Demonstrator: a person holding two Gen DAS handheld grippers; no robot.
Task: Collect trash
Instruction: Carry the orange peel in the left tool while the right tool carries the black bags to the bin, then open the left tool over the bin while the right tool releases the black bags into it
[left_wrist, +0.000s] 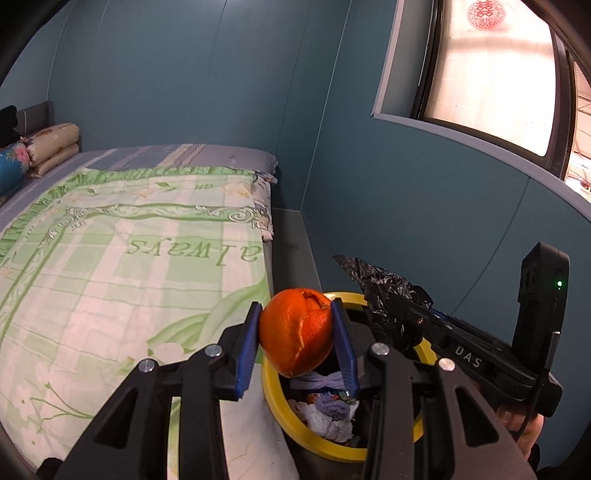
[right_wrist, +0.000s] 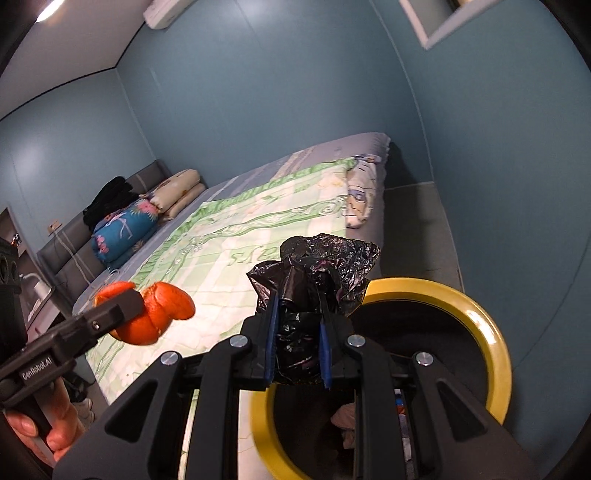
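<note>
Left gripper (left_wrist: 295, 328) was clamped on a torn, hollow orange citrus peel (left_wrist: 297, 332), blue pads (left_wrist: 246, 350) pressing it from both sides. In the left wrist view the peel sat just over the near-left edge of the round yellow-rimmed trash bin (left_wrist: 275, 402), which stood on the floor against the side of the bed with the green-and-white checked quilt (left_wrist: 129, 277). The bin already held crumpled tissue and purple scraps (left_wrist: 332, 413), visible below the peel.

Right gripper (right_wrist: 297, 332) was closed on a bunched fold of crinkled black plastic bin liner (right_wrist: 317, 266), holding it up at the rim's bed side, with the mouth open beyond it.

Key relation, as I judged it: the peel was not yet fully over the opening. From the right wrist view it hung well left of the liner, over the quilt rather than the bin, so the drop point lay right of and below the left gripper. The left gripper was the one carrying the trash; the right only held the liner. The peel's long axis ran roughly upright between the pads, torn edge up.

Likely next need: shift the left gripper right until the peel clears the yellow rim, then release. Risk: releasing at this position could land the peel on the rim or quilt. Exact height above the rim couldn't be told through the fisheye.
</note>
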